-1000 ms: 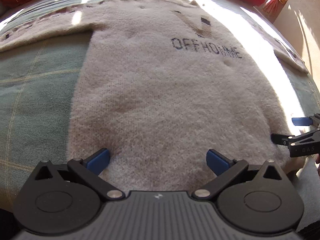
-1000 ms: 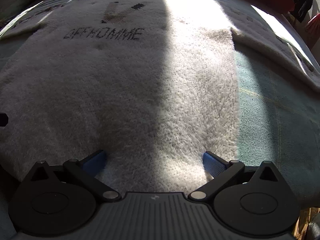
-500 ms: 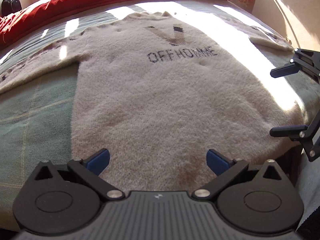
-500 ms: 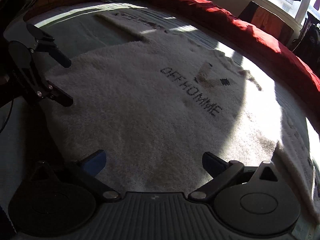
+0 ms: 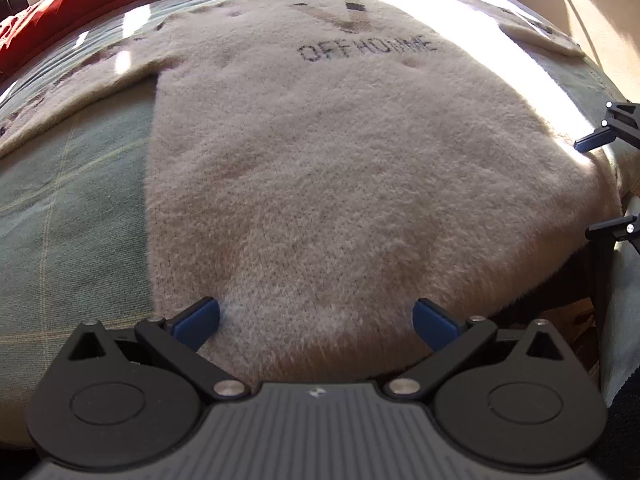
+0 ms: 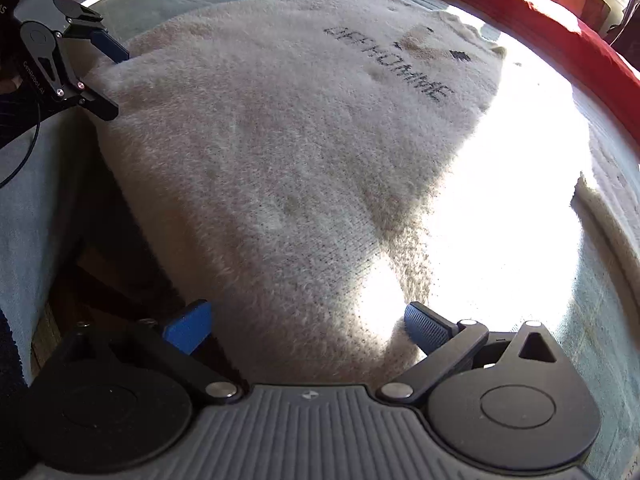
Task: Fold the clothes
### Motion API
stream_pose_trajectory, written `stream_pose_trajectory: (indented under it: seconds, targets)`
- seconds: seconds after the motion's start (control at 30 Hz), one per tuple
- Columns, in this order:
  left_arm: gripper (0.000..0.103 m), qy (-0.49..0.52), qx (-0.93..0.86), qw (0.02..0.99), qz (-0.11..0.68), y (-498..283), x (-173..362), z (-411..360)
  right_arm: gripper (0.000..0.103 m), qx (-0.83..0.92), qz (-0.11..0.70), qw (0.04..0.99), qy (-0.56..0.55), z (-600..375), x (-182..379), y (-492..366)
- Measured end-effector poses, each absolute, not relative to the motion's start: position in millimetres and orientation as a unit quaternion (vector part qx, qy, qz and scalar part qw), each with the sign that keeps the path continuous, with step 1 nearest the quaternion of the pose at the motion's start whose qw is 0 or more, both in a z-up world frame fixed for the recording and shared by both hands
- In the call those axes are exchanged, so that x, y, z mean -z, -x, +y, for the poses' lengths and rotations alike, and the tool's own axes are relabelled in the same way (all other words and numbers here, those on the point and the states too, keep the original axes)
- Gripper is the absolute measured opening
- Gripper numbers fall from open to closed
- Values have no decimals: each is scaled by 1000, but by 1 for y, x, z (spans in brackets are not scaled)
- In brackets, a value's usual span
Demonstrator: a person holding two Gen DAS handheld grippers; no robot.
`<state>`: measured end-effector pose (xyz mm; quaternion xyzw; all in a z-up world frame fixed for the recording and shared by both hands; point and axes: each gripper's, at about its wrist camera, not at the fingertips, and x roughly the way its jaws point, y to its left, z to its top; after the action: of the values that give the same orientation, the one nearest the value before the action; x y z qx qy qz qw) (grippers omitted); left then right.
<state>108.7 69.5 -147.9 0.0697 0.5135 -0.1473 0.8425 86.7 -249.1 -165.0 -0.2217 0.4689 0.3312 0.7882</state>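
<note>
Both cameras had dropped back toward the hem since half a second earlier. Dark knitted lettering on the fluffy cream sweater (image 5: 340, 184) read "OFFHOMME" (image 5: 366, 49). It lay flat on the green checked bed (image 5: 72, 208). Left hand-held gripper (image 5: 316, 316) and right hand-held gripper (image 6: 308, 322) sat wide apart (blue pads), straddling the hem, gripping nothing.

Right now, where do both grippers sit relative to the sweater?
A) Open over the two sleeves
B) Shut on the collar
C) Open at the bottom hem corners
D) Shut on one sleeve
C: the left gripper and right gripper both have their jaws spread apart at the hem of the flat-lying sweater, one near each bottom corner.
</note>
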Motion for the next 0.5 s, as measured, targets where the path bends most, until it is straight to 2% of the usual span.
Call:
stream_pose_trajectory:
  seconds: [0.17,0.4,0.5]
  targets:
    - [102,-40,148,857,491,-145,133,61,103,-273,419,856,132,-256,140,-120]
    - [102,14,117,853,508,-189,156,48,103,-159,477,863,56,-250,173,-179]
    - [102,14,115,860,497,-181,165,48,103,-141,460,875,44,-252,182,-169]
